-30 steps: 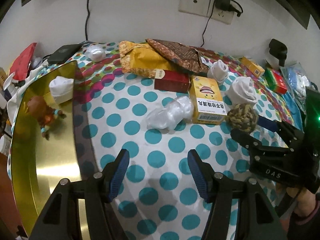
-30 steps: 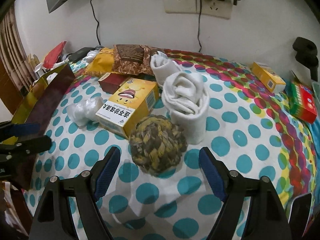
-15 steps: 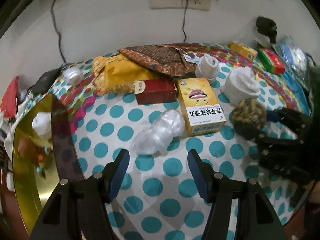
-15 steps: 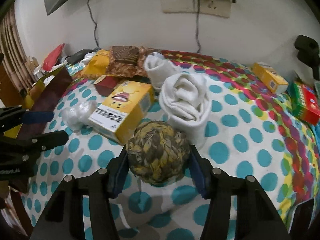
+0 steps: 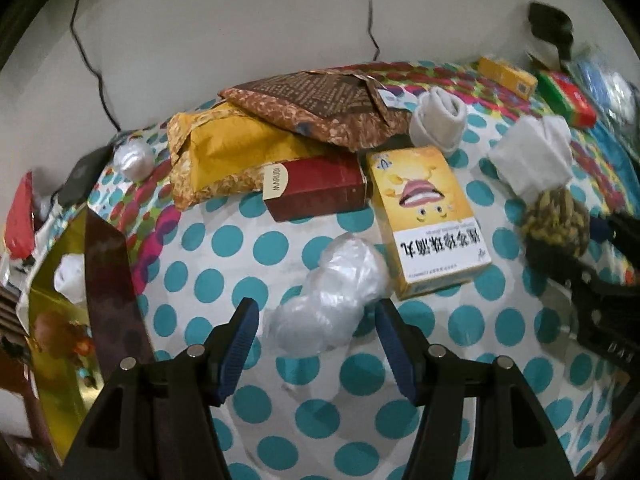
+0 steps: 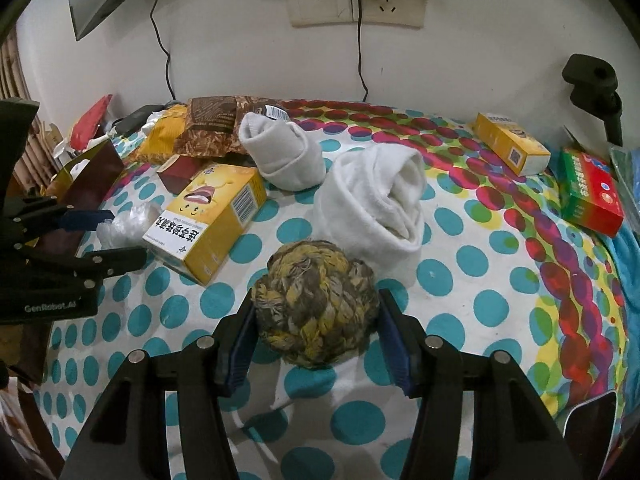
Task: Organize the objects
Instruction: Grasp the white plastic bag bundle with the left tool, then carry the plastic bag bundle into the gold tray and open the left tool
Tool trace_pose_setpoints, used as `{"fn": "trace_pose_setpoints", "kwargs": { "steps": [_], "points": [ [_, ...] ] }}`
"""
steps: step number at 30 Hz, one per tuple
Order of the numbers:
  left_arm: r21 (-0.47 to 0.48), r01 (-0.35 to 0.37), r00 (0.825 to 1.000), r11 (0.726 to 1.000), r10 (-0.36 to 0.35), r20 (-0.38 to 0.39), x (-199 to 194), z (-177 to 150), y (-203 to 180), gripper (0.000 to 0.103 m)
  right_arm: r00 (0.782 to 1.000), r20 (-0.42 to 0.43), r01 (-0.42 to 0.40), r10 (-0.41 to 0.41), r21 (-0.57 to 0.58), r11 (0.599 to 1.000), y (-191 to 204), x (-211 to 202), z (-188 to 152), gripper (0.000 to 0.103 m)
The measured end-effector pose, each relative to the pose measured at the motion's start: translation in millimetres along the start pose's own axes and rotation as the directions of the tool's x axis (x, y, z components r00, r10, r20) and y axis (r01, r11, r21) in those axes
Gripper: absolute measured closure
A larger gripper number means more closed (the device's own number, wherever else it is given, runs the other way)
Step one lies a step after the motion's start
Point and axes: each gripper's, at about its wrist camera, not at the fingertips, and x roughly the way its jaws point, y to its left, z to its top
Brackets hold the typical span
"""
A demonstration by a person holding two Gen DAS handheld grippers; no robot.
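Note:
A brown-and-yellow rope ball (image 6: 316, 304) rests on the dotted tablecloth (image 6: 440, 276). My right gripper (image 6: 316, 322) is shut on it, with a blue pad pressing each side. The left wrist view shows the same ball (image 5: 556, 216) at the right edge, in the dark fingers (image 5: 560, 264) of that gripper. My left gripper (image 5: 316, 334) stands open around the near end of a crumpled clear plastic bag (image 5: 332, 300); its pads do not touch the bag. The left gripper (image 6: 96, 236) also shows at the left of the right wrist view.
A yellow carton (image 5: 428, 216) lies just right of the bag, behind it a dark red box (image 5: 316, 192) and snack bags (image 5: 240, 152). Two rolled white socks (image 6: 372, 200) (image 6: 284, 156) sit behind the ball. A gold tray (image 5: 60, 380) stands at the left. Small boxes (image 6: 512, 144) (image 6: 592, 196) lie far right.
My right gripper closed on the rope ball, which sat loose between its open fingers before. My left gripper moved forward and right until the plastic bag came between its fingers.

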Motion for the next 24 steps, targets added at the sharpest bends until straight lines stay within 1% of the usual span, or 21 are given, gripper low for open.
{"fn": "trace_pose_setpoints", "kwargs": {
  "steps": [2,3,4,5,8,12,14,20,24],
  "points": [
    [-0.034,0.025,1.0,0.999,-0.026,-0.01,2.0,0.8,2.9,0.041,1.0,-0.007,0.004,-0.004,-0.009,1.0,1.8,1.5,0.1,0.049],
    [-0.054,0.036,0.999,0.998,-0.036,-0.007,2.1,0.6,4.5,0.045,1.0,-0.009,0.012,-0.012,-0.015,1.0,3.5,1.9,0.1,0.049],
    [-0.065,0.038,0.999,0.997,-0.038,-0.007,1.8,0.1,4.4,0.052,1.0,-0.011,0.022,-0.022,-0.022,1.0,5.3,2.4,-0.1,0.049],
    [-0.074,0.037,0.999,0.997,-0.038,-0.017,2.7,0.3,4.2,0.066,1.0,-0.012,0.024,-0.024,-0.024,0.999,5.7,2.4,-0.2,0.049],
    [-0.114,0.067,0.998,0.991,-0.068,-0.007,-1.0,-1.0,7.0,0.067,1.0,-0.011,0.021,-0.021,-0.021,1.0,5.4,2.1,-0.5,0.049],
    [-0.113,0.056,0.998,0.992,-0.053,0.025,-11.3,-4.2,4.6,0.067,1.0,-0.01,0.028,-0.028,-0.026,0.999,5.4,1.6,-1.3,0.05],
    [-0.128,0.083,0.996,0.988,-0.08,0.028,-15.7,-6.6,5.0,0.067,1.0,-0.011,0.026,-0.027,-0.027,0.999,5.2,1.7,-1.0,0.05],
    [-0.175,0.109,0.994,0.979,-0.106,0.025,-21.4,-14.9,5.2,0.067,0.999,-0.013,0.045,-0.046,-0.039,0.998,6.5,1.5,-0.9,0.05],
    [-0.203,0.094,0.995,0.975,-0.088,0.04,-32.2,-23.0,5.8,0.067,0.998,-0.018,0.059,-0.06,-0.046,0.997,8.1,3.1,-0.2,0.05]
  ]
}}
